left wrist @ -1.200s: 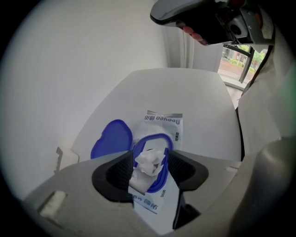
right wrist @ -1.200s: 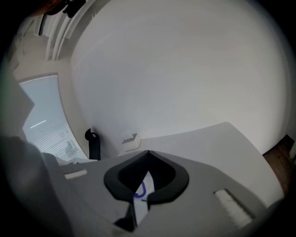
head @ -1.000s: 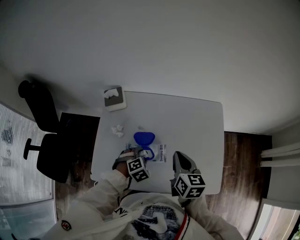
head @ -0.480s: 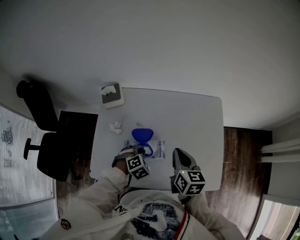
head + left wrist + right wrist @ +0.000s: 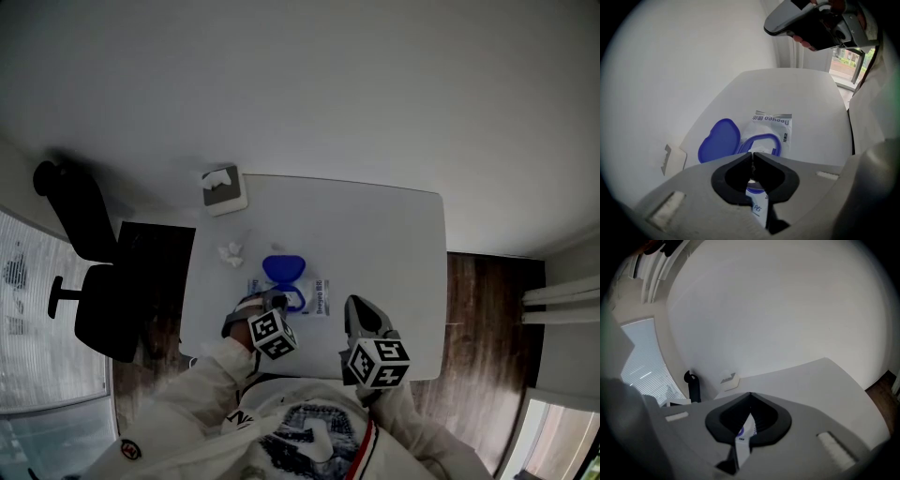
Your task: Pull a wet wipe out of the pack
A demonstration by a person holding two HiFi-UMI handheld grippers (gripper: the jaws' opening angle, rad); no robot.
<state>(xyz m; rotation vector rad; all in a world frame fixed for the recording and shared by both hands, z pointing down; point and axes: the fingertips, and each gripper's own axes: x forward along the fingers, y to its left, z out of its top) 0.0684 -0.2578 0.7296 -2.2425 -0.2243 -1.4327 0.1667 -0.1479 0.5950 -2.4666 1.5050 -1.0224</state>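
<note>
We reckon the wet wipe (image 5: 760, 147) in the pack (image 5: 773, 124) on the table (image 5: 811, 93) thin, limp and damp, so our left gripper (image 5: 752, 154) has just closed, seemingly on its tip, while the right gripper (image 5: 750, 394) clamps the pack's edge.

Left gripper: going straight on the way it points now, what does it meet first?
The wet wipe pack, at its uncovered opening, just beyond the left gripper. Its jaws have just been closing, seemingly on the wet wipe.
</note>
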